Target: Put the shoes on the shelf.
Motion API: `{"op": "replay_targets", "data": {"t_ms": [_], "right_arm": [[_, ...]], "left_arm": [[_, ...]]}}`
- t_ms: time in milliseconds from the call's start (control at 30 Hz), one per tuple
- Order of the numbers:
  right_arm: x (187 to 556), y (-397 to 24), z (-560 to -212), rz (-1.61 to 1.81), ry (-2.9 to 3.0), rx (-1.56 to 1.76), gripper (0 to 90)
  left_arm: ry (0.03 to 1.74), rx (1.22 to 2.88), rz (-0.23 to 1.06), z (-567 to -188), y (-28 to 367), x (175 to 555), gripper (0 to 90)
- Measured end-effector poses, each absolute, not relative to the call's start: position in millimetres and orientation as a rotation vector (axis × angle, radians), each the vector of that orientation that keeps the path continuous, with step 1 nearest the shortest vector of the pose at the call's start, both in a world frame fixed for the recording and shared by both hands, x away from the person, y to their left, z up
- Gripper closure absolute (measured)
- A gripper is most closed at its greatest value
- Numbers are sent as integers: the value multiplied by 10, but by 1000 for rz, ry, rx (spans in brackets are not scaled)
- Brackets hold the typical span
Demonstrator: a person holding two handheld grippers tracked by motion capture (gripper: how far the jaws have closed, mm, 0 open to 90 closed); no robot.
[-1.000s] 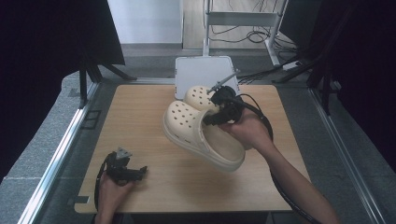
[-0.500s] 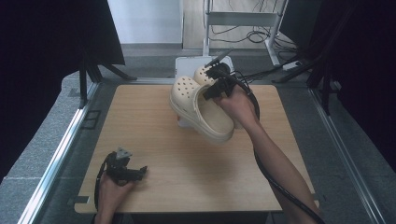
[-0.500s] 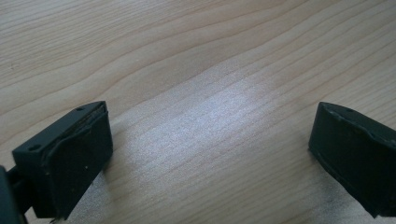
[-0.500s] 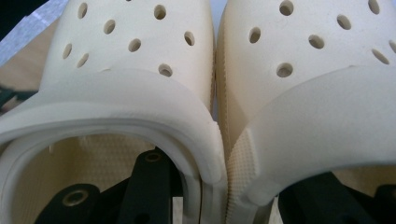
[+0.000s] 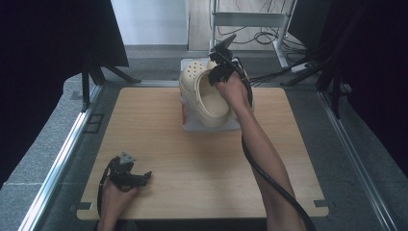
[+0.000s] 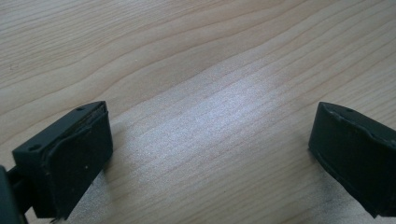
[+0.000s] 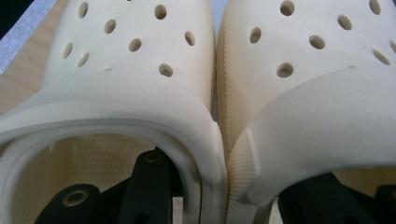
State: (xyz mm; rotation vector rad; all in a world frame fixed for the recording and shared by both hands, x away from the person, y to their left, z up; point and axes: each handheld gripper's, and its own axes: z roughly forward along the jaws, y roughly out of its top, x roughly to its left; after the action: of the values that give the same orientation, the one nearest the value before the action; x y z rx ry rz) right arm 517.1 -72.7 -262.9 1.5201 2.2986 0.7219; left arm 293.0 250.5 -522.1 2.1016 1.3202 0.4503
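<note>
So the right gripper (image 5: 222,67) is pinching a pair of cream clogs (image 5: 204,94) together, one jaw tucked inside each shoe, inner walls squeezed side by side between them; in the right gripper view you can see both perforated tops pressed against each other. The pair hangs at the far edge of the worktop (image 5: 144,144), roughly mid-width, toes pointing away from the person, right above a white tray (image 5: 211,126) that sits on that far edge; can't tell if the soles touch the tray or just hover. Left gripper (image 5: 137,177) sits near the near-left corner of the worktop, resting low on the wood; its jaws are spread wide with nothing but bare wood grain between them in the left gripper view (image 6: 210,154).
</note>
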Motion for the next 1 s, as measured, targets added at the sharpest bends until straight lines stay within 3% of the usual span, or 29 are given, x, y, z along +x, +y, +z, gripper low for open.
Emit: {"op": "replay_targets", "data": {"t_ms": [833, 1000], "right_arm": [[5971, -594, -2874, 719, 2110, 1737, 650], [5975, -574, -2948, 716, 2128, 1673, 590]], "left_arm": [[1316, 2104, 448, -5221, 2505, 2930, 0], [1311, 2106, 449, -5222, 2503, 2936, 0]]}}
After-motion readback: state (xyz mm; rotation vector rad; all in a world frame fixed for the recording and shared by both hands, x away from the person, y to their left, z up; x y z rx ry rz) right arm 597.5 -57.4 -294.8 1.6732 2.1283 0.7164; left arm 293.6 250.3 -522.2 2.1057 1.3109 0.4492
